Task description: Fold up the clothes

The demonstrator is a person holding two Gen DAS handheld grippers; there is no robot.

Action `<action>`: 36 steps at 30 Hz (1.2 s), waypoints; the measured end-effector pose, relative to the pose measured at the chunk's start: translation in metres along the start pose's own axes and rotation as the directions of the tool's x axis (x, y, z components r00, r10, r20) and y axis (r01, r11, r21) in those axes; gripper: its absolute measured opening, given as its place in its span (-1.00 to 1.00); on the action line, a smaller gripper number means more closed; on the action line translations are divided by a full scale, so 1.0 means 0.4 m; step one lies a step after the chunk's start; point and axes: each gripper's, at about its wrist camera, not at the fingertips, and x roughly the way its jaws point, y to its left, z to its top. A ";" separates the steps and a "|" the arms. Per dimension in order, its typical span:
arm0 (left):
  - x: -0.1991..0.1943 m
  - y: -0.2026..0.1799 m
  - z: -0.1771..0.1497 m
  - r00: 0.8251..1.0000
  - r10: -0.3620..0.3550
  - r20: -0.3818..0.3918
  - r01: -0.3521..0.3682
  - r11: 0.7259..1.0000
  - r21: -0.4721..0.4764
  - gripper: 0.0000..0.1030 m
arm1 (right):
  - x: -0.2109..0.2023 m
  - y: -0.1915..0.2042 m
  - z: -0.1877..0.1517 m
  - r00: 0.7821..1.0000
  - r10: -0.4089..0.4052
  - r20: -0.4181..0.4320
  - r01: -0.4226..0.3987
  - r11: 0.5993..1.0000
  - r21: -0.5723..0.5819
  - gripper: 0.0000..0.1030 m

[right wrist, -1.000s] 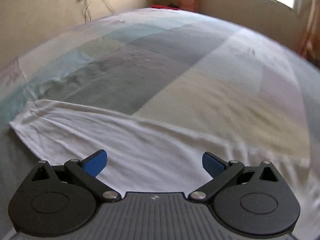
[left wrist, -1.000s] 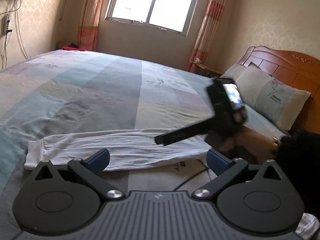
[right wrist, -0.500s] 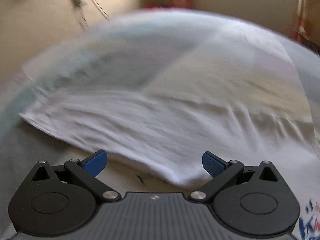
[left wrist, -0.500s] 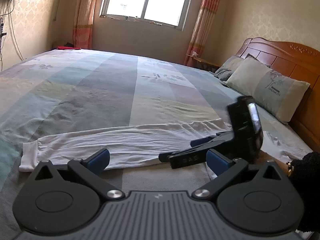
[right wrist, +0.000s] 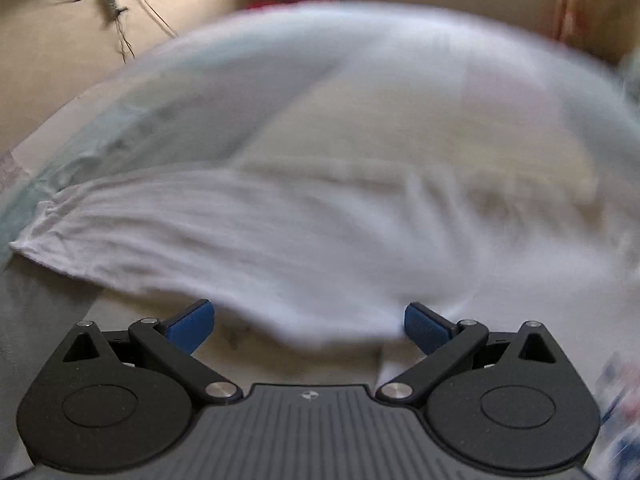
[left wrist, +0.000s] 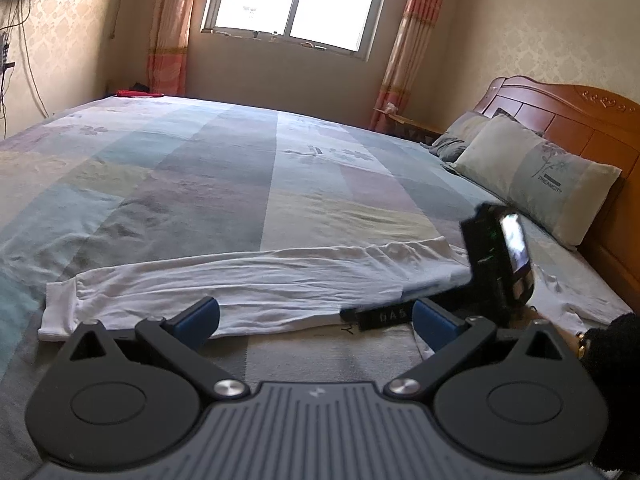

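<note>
White long-sleeved garment [left wrist: 256, 280] lies stretched in a long band across the bed [left wrist: 208, 184], near edge doubled over. Both my tools are spread and holding nothing: left hand-held gripper [left wrist: 316, 316] hovers short of the hem, right hand-held gripper [right wrist: 308, 322] sits low over the cloth's near edge. Right view is blurred. I'd judge mid-fold; next grab needs an edge pinch.

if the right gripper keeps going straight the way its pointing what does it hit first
Most likely the white garment: its near edge lies just ahead of the open right gripper, with the bedspread beyond. The frame is blurred, so depth is uncertain.
</note>
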 end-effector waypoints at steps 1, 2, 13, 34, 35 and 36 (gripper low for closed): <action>0.000 0.002 0.001 1.000 0.001 0.001 -0.001 1.000 -0.001 0.98 | -0.005 0.001 -0.010 1.000 0.009 0.006 -0.009 1.000 0.003 1.00; 0.000 0.002 0.001 1.000 0.000 0.001 0.000 1.000 -0.002 0.98 | -0.020 0.004 -0.012 0.998 0.056 0.011 -0.056 0.998 0.005 1.00; -0.007 -0.005 0.002 1.000 -0.010 0.017 0.010 1.000 0.007 0.98 | 0.030 0.148 0.015 0.983 0.181 0.033 -0.174 0.974 -0.143 1.00; -0.007 -0.017 0.003 1.000 -0.004 0.016 0.004 1.000 0.018 0.98 | -0.051 -0.025 0.039 0.958 0.262 0.119 -0.276 0.953 0.122 1.00; -0.005 -0.016 0.003 1.000 -0.003 0.014 0.003 1.000 0.020 0.98 | -0.038 -0.039 0.049 0.962 0.244 0.120 -0.259 0.957 0.132 1.00; -0.004 -0.015 0.003 1.000 -0.003 0.012 0.003 1.000 0.021 0.98 | -0.024 -0.053 0.060 0.967 0.226 0.120 -0.242 0.960 0.141 1.00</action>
